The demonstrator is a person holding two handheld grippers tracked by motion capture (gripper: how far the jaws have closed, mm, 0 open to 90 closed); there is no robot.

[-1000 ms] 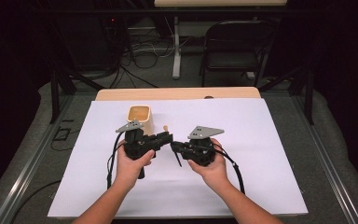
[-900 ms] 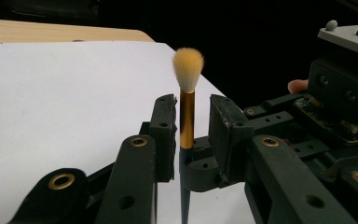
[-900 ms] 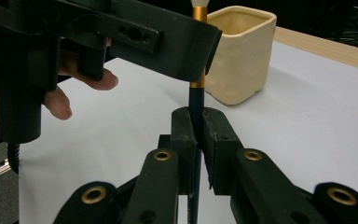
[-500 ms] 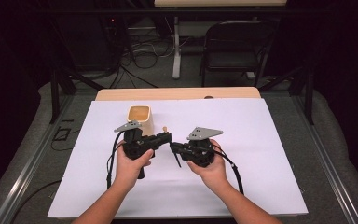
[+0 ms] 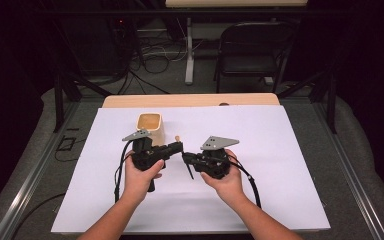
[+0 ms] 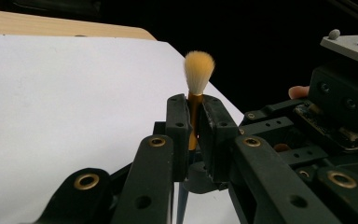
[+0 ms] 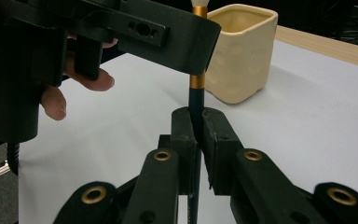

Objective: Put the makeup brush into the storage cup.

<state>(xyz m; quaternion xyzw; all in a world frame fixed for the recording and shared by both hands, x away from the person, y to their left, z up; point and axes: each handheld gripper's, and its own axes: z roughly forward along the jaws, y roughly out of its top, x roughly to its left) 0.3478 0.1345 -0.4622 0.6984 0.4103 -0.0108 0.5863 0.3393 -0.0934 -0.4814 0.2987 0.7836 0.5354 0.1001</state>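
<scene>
Soft tan-bristled brush (image 6: 198, 70), gold ferrule and dark slim handle clamped between both grippers' closed black jaws

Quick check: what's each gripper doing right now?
Left gripper: just closed on the brush.
Right gripper: shut on the brush handle.

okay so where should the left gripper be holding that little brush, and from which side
On the gold ferrule just under the bristles, where the left gripper has just been closing on the brush. It comes in from the side opposite the right gripper, which is clamped on the dark handle. The upright, slim shaft suits a pinch straight across.
</scene>
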